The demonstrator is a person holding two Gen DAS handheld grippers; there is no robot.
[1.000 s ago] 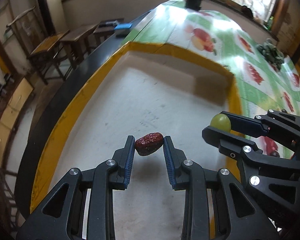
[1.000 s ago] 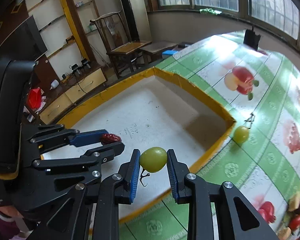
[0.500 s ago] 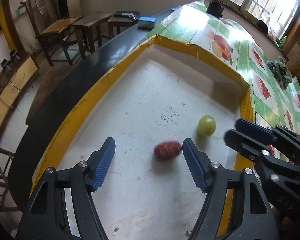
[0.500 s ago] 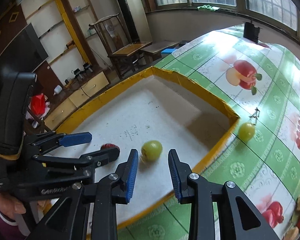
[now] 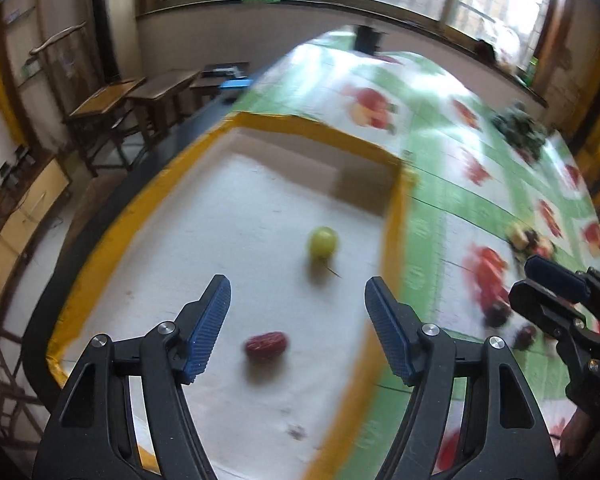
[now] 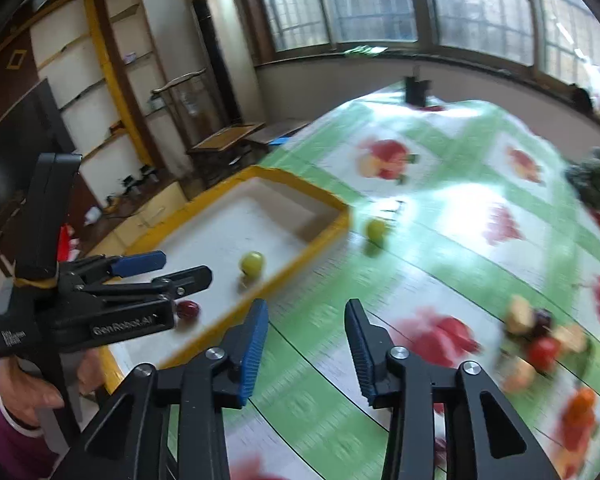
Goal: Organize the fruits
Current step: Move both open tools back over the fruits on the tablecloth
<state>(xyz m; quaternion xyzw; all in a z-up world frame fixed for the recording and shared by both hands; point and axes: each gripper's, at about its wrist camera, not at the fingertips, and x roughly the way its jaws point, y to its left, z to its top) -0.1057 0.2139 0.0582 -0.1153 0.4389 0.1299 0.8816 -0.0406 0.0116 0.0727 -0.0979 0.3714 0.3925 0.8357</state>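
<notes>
A red date (image 5: 266,345) and a green grape (image 5: 322,241) lie on the white floor of the yellow-rimmed tray (image 5: 392,224). My left gripper (image 5: 298,332) is open and empty, raised above the date. My right gripper (image 6: 306,344) is open and empty over the green tablecloth, right of the tray (image 6: 312,196). The right wrist view shows the grape (image 6: 252,263) and the date (image 6: 189,309) in the tray, the left gripper (image 6: 180,266) above them, and a second green grape (image 6: 375,229) on the cloth just beyond the tray's corner.
A pile of mixed fruit (image 6: 540,344) lies on the fruit-print tablecloth at the right; it also shows in the left wrist view (image 5: 526,240). A dark green bunch (image 6: 596,178) sits at the far right. Chairs and benches (image 5: 140,100) stand beyond the table's left edge.
Both grippers let go: the date and the grape now lie in the tray. Both grippers have opened wide and pulled back, the right one swinging right over the tablecloth.
</notes>
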